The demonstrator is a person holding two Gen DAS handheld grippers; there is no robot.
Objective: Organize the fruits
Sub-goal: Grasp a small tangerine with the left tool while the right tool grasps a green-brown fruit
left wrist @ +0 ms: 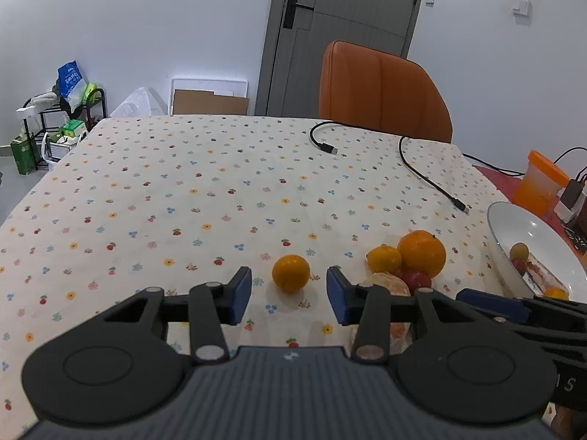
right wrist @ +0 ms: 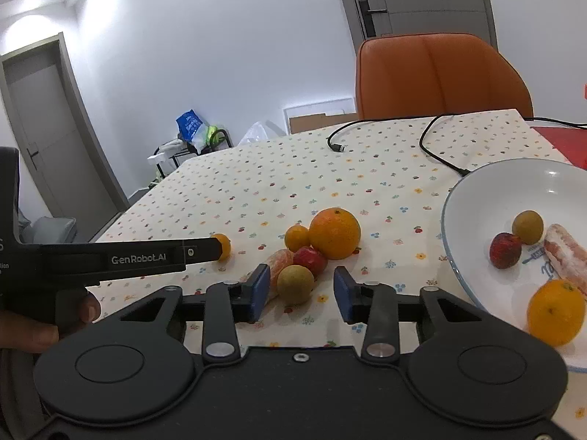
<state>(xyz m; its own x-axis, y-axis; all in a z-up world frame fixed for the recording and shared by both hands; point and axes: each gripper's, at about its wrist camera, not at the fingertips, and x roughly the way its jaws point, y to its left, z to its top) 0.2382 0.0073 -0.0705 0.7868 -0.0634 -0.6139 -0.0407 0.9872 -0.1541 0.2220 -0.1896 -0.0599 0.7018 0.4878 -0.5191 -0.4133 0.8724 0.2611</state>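
Over the floral tablecloth (left wrist: 183,190), lining up left gripper (left wrist: 289,289), jaws apart, around small firm orange (left wrist: 291,272), likely rolling, wanting mid-belly hold; right gripper (right wrist: 298,291) gaping too.

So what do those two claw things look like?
Both look the same: the left claw and right claw have black plastic arms, silver round screws and blue pads on the fingers. From the side, the left one shows white "GenRobot.AI" lettering.

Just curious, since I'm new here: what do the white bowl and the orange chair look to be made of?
White bowl: probably glazed ceramic, since its smooth inside shows bright glints. Orange chair: looks like leather or faux leather, with a soft sheen and stitched padded panels; which one, I cannot tell.
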